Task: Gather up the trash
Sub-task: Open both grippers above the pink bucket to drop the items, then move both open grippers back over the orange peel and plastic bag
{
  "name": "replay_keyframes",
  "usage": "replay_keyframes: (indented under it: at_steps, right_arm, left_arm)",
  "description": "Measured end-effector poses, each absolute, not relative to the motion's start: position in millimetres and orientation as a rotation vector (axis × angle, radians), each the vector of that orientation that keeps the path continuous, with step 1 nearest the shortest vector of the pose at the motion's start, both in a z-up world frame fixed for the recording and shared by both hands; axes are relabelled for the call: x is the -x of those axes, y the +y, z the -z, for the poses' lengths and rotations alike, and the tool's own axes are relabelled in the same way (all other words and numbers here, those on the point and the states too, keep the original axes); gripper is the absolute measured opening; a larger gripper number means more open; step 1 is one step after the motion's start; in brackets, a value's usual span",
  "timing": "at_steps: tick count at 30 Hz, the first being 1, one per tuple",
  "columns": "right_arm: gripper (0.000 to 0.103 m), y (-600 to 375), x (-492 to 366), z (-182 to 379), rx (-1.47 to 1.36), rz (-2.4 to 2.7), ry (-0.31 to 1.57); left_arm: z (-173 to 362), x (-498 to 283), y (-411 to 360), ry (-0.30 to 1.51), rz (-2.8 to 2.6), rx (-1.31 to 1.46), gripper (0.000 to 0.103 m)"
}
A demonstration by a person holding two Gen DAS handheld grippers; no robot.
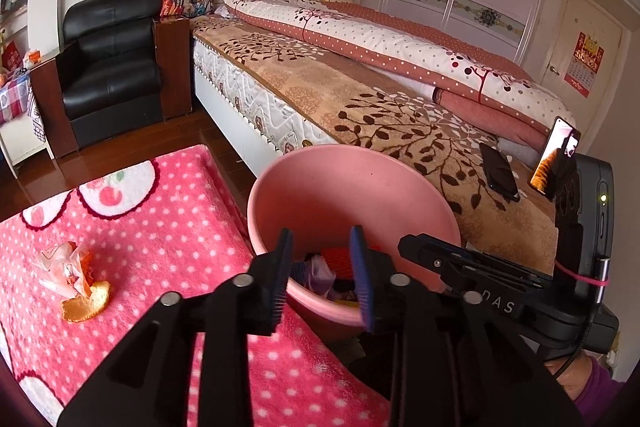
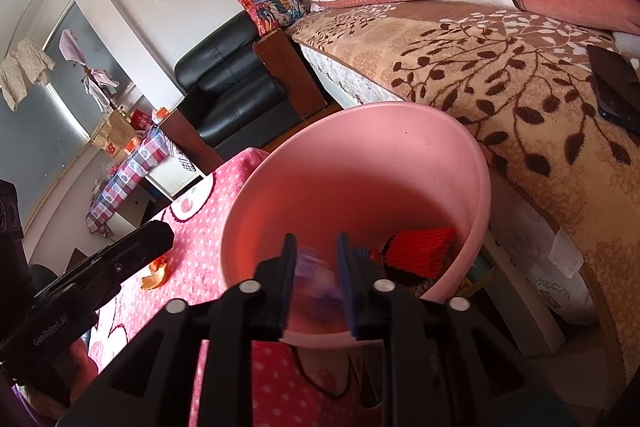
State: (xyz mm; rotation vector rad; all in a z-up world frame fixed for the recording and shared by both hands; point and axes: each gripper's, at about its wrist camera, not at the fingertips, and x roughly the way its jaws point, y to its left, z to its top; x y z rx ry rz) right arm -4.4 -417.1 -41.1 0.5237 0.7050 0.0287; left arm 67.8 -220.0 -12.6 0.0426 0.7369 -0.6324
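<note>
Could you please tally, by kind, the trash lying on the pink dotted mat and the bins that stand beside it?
Orange peel: 1
Crumpled wrapper: 1
Pink bin: 1
Total: 3

Orange peel (image 1: 86, 303), crumpled wrapper (image 1: 64, 267), pink rug

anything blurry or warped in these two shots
Right wrist view: a purple motion smear between the right gripper jaws over the pink bin. Left wrist view: sharp, but fisheye curves the bed edge and darkens the corners.
</note>
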Motion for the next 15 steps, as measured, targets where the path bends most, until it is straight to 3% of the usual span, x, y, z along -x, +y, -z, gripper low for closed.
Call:
replay_keyframes:
  at_steps: [8,15]
  right_arm:
    - [0.044,-403.8,12.9,27.1,-0.480,-0.034,0.672]
    - [0.050,-372.3,25.4,14.7,-0.427,-0.073,0.657]
  left_arm:
    - [7.6,-60.0,-206.5,0.725,0.605,-0.018,0.032]
    - [14.9,-47.2,-179.7,0.738,0.541,0.006,0.032]
